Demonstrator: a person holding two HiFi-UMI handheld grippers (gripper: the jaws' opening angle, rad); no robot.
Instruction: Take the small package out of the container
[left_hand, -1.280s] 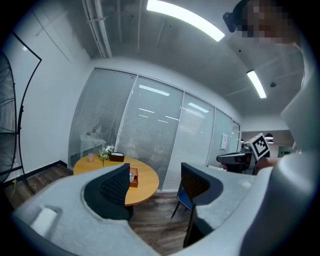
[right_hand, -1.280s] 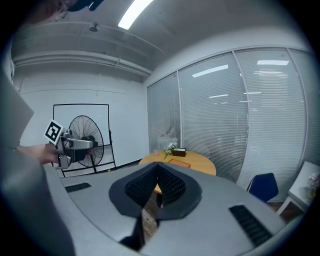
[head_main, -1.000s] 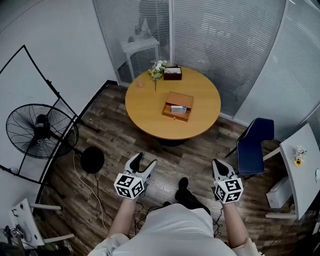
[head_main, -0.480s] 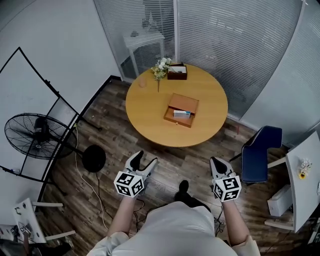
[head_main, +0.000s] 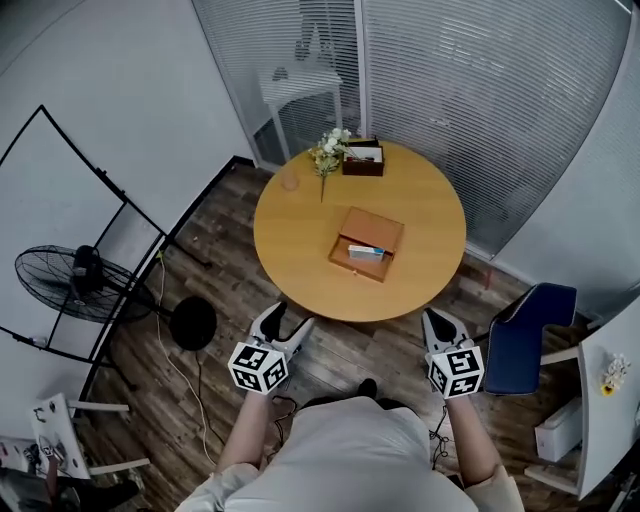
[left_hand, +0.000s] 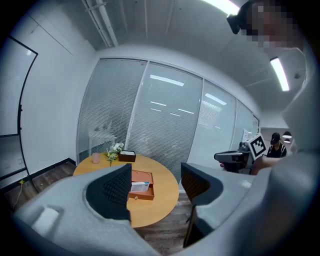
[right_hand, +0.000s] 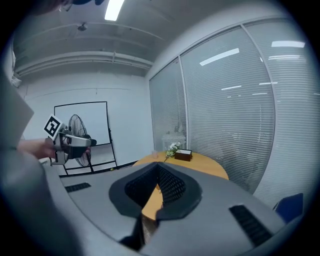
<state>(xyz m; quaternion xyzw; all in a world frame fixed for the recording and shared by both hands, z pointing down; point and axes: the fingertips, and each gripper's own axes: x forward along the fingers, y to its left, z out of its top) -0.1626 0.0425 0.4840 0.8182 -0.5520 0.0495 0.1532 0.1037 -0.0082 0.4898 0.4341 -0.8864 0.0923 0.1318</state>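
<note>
Lower left, the left gripper (head_main: 288, 321) hangs wide open and empty; at mid-frame the small package (head_main: 366, 252) lies in the container (head_main: 380, 228) on the table (head_main: 300, 235). Lower right, the right gripper (head_main: 437, 324) is pinched closed on nothing, so I'd judge stepping closer comes first.

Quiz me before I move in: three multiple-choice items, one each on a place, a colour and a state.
1. Where is the small package? A) in the open brown container on the table B) on a shelf C) in a drawer
2. What colour is the chair beside the table? A) red B) blue C) green
3. How do the left gripper's jaws stand? A) shut on the package B) shut, empty C) apart, nothing between
Answers: 1 A: it lies in the container at mid-table. 2 B: its seat is blue. 3 C: the left gripper view shows a clear gap.
</note>
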